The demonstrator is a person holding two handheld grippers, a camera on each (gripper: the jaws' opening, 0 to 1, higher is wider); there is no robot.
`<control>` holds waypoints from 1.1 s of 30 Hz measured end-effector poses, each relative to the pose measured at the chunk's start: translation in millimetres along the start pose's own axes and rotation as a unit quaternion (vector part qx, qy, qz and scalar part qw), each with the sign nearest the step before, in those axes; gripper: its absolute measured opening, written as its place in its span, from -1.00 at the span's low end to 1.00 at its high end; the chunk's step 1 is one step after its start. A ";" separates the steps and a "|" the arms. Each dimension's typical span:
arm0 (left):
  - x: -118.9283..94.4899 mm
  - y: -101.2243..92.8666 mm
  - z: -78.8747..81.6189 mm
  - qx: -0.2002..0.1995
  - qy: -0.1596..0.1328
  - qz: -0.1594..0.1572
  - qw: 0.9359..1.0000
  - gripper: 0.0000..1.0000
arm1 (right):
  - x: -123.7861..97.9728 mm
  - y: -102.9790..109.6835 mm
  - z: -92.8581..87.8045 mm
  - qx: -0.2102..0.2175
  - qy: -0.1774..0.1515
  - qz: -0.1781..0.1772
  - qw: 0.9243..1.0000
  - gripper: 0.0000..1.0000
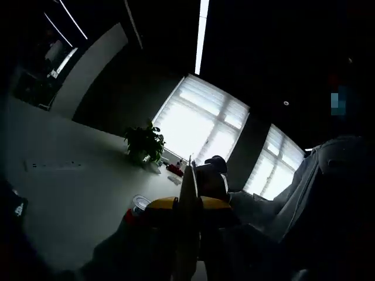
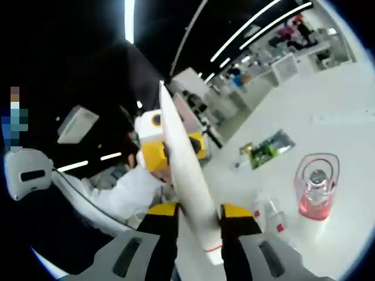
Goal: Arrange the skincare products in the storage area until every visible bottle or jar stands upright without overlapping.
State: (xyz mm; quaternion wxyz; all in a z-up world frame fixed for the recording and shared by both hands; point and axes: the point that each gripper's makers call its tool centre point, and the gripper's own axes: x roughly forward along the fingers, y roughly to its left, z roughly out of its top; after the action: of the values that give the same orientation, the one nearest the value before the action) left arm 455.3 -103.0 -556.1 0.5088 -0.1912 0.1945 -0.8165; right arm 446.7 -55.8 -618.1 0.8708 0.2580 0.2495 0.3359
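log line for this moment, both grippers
right gripper: shut on white tube | left gripper: state unclear | pink bottle: upright on table

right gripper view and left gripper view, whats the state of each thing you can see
right gripper: shut on white tube
white tube: clamped between the jaws, tip pointing up and away from the camera
left gripper: shut on a thin pale item, seen edge on
pink bottle: standing on the white table, free
potted plant: upright on the table
small clear bottles: on the table by the tube, pose unclear
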 end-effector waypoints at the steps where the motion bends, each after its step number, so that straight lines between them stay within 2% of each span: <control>1: -0.1 0.7 0.2 0.001 0.000 0.002 1.000 -0.85 | 0.3 -0.2 0.8 -0.004 0.002 -0.003 1.000 -0.50; 11: 0.1 5.5 5.1 0.005 -0.012 0.000 1.000 -0.84 | 0.6 -5.2 7.6 -0.059 0.029 -0.026 0.997 -0.52; 17: 1.8 8.3 1.9 0.038 -0.003 0.015 0.999 -0.84 | 2.4 -9.8 10.1 -0.083 0.037 -0.039 0.995 -0.52; 27: 0.7 17.7 -0.4 0.066 0.007 0.034 0.997 -0.84 | 5.4 -16.1 19.8 -0.131 0.049 -0.052 0.989 -0.53; 33: 0.9 26.1 -2.1 0.076 0.013 0.044 0.996 -0.84 | 6.1 -22.9 24.9 -0.145 0.056 -0.056 0.986 -0.55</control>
State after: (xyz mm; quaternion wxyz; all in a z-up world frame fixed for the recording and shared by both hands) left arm 473.6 -114.2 -571.1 0.5552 -0.1325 0.1462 -0.8080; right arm 476.2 -73.1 -615.3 0.9009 0.0954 0.2608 0.3337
